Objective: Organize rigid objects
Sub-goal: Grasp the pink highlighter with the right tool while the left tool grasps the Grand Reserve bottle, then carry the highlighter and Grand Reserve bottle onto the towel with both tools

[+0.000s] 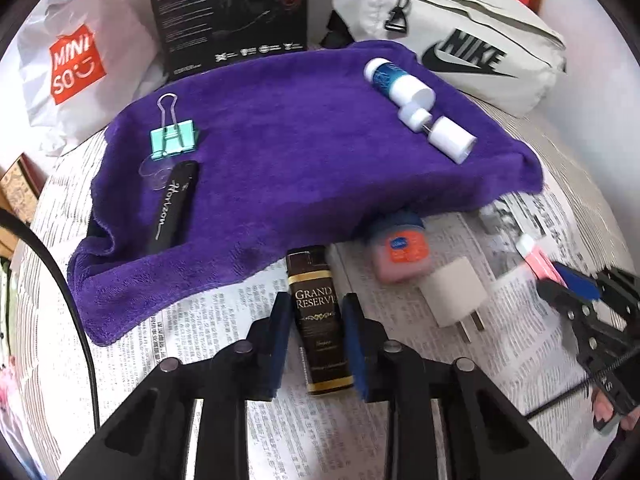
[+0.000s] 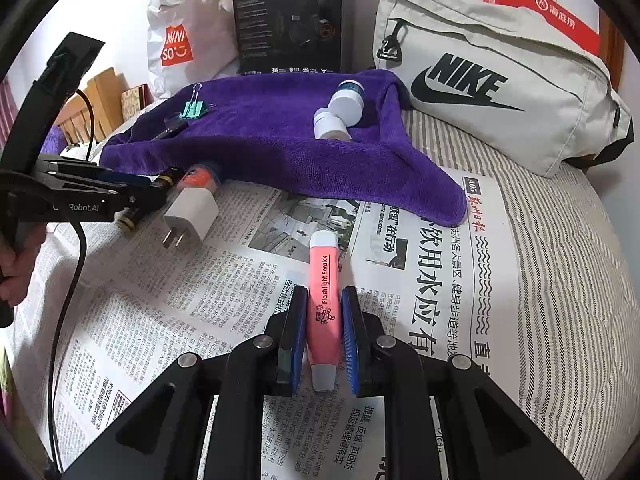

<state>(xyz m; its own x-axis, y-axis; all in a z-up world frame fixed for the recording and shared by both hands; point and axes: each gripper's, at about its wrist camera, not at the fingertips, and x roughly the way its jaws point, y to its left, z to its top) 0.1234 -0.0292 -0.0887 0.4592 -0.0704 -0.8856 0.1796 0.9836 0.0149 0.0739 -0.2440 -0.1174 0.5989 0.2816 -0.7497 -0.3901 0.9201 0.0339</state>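
My left gripper [image 1: 316, 304] is shut on a brown "Grand Reserve" bottle [image 1: 318, 344] that lies on the newspaper just below the purple towel [image 1: 300, 140]. My right gripper [image 2: 324, 296] is shut on a pink earpick stick [image 2: 323, 268] over the newspaper. On the towel lie a green binder clip [image 1: 174, 138], a black "Horizon" tube [image 1: 172, 204], a blue-and-white bottle [image 1: 396, 80] and a small white vial [image 1: 436, 132]. An orange-labelled jar [image 1: 400, 252] is partly tucked under the towel's edge. A white charger plug [image 1: 454, 294] sits beside it.
A grey Nike bag [image 2: 500, 92], a black headphone box [image 2: 292, 20] and a white Miniso bag [image 2: 180, 32] stand behind the towel. Newspaper [image 2: 440, 280] covers striped bedding [image 2: 560, 280]. A black cable [image 2: 68, 300] hangs at the left, near a person's hand [image 2: 16, 268].
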